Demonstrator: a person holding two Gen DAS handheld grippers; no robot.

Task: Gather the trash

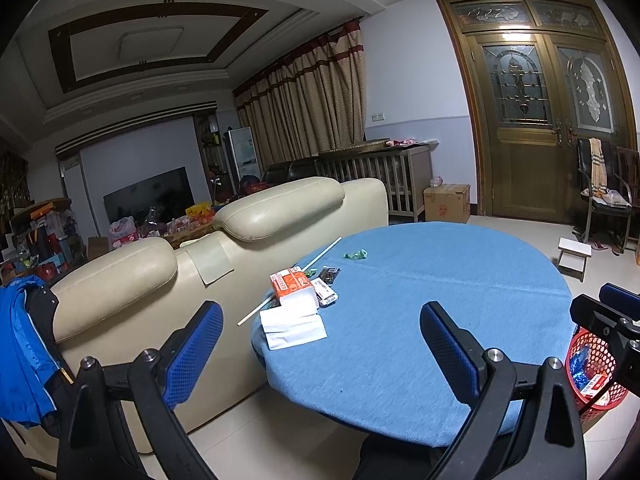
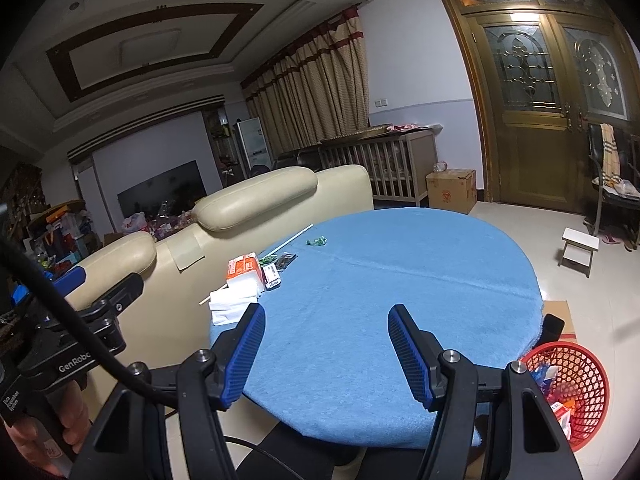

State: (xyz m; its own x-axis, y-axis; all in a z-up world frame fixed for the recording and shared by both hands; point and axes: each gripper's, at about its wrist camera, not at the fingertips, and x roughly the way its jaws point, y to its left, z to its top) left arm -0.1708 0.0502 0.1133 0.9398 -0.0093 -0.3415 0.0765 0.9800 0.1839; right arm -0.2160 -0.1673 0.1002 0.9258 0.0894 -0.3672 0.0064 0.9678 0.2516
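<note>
Trash lies on the left part of a round blue table (image 1: 420, 320): a white paper sheet (image 1: 294, 326), an orange-and-white tissue pack (image 1: 294, 286), a small white packet (image 1: 326, 292), a dark wrapper (image 1: 329, 273), a green wrapper (image 1: 355, 255) and a long white stick (image 1: 288, 282). The same pile shows in the right wrist view around the tissue pack (image 2: 244, 272). A red mesh basket (image 2: 568, 392) holding some wrappers stands on the floor at the right. My left gripper (image 1: 322, 354) is open and empty, above the table's near edge. My right gripper (image 2: 326, 356) is open and empty over the table.
A cream leather sofa (image 1: 224, 248) backs against the table's left side. A blue jacket (image 1: 24, 344) hangs at far left. A small white stool (image 2: 580, 250), a cardboard box (image 2: 452, 190), a chair (image 2: 616, 192) and wooden doors (image 2: 552, 120) lie beyond the table.
</note>
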